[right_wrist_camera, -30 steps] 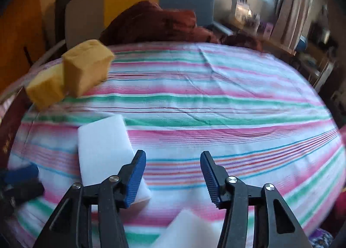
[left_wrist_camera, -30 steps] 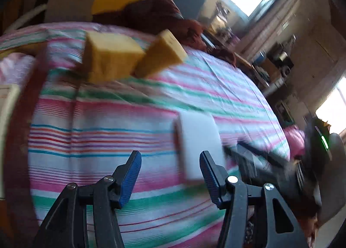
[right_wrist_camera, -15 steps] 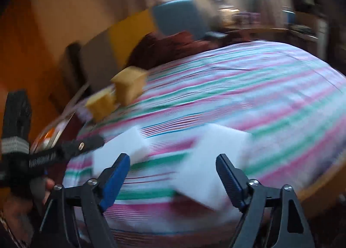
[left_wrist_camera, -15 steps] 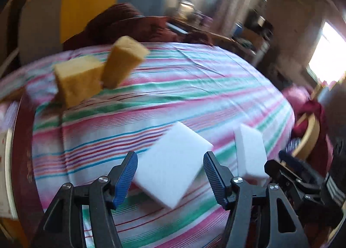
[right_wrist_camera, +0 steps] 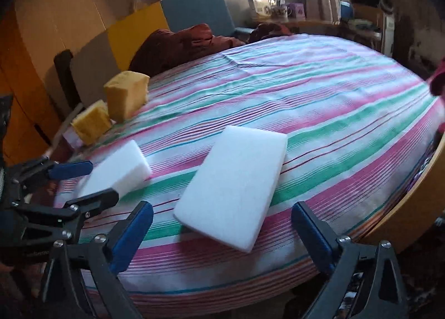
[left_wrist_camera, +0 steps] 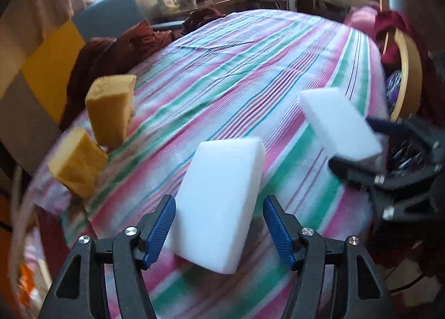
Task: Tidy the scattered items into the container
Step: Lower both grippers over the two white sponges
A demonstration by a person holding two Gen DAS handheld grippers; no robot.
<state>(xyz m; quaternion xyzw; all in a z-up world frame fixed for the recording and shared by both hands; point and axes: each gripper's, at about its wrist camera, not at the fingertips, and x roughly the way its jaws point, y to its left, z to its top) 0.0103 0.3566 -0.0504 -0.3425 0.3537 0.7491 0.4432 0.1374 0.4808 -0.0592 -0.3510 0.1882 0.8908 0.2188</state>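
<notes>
A round table (right_wrist_camera: 319,91) under a striped cloth fills both views, with four sponges scattered on it and no container that can be made out in either frame. Two yellow sponges (right_wrist_camera: 126,95) stand at the table's edge in the upper left. Two white sponges lie lower down: one white sponge (left_wrist_camera: 219,202) sits low in the centre of the left wrist view, between the fingers of the left gripper (left_wrist_camera: 219,231), whose jaws are opening and not yet pressing its sides. The other white sponge (right_wrist_camera: 233,191) lies in the centre of the right wrist view, just ahead of the right gripper (right_wrist_camera: 222,238), whose jaws are spread wide and empty around nothing. The step in hand appears to be a double pickup. Each gripper would do well to come down square over its sponge, straddle the narrow sides, then squeeze gently, since soft foam will likely buckle under a hard pinch.
</notes>
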